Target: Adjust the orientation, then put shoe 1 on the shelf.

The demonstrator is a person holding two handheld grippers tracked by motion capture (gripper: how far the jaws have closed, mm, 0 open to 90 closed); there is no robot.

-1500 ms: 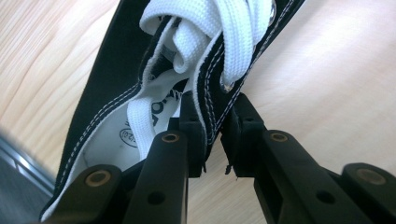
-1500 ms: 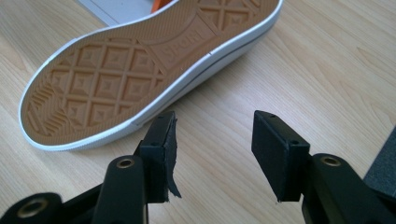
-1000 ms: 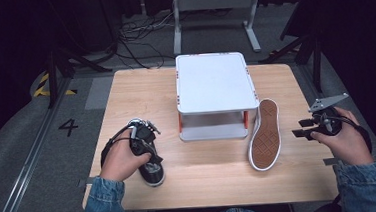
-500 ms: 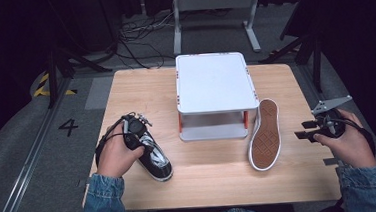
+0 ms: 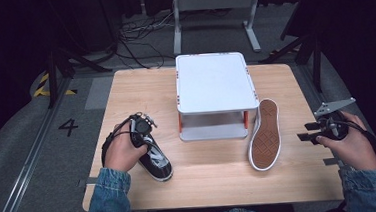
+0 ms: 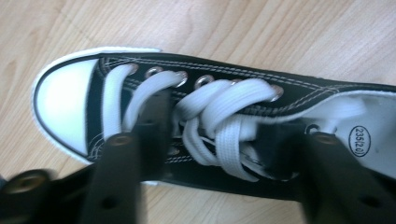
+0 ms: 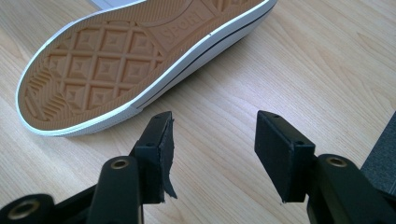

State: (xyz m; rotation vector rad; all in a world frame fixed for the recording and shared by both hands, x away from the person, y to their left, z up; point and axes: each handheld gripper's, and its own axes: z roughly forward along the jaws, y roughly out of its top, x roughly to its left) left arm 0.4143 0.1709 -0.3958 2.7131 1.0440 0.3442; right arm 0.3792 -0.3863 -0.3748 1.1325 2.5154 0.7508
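A pale wooden surface (image 5: 125, 90) stands in a dark room, on a grey floor with a painted numeral 4 (image 5: 68, 127) at its left and loose cables (image 5: 141, 36) trailing behind it near a grey metal stand (image 5: 214, 4). A white two-tier rack (image 5: 214, 84) with orange posts sits at the middle of the surface. Toward the near left edge lies an upright black sneaker (image 5: 156, 161) with white laces; the left claw (image 6: 212, 135) is down over its laced top, its jaws having just been closing, the pads now set into the laces and tongue. Just right of the rack a second sneaker (image 5: 264, 135) lies sole up. The right claw (image 7: 212, 140) hovers near that tan sole, spread wide and holding nothing.
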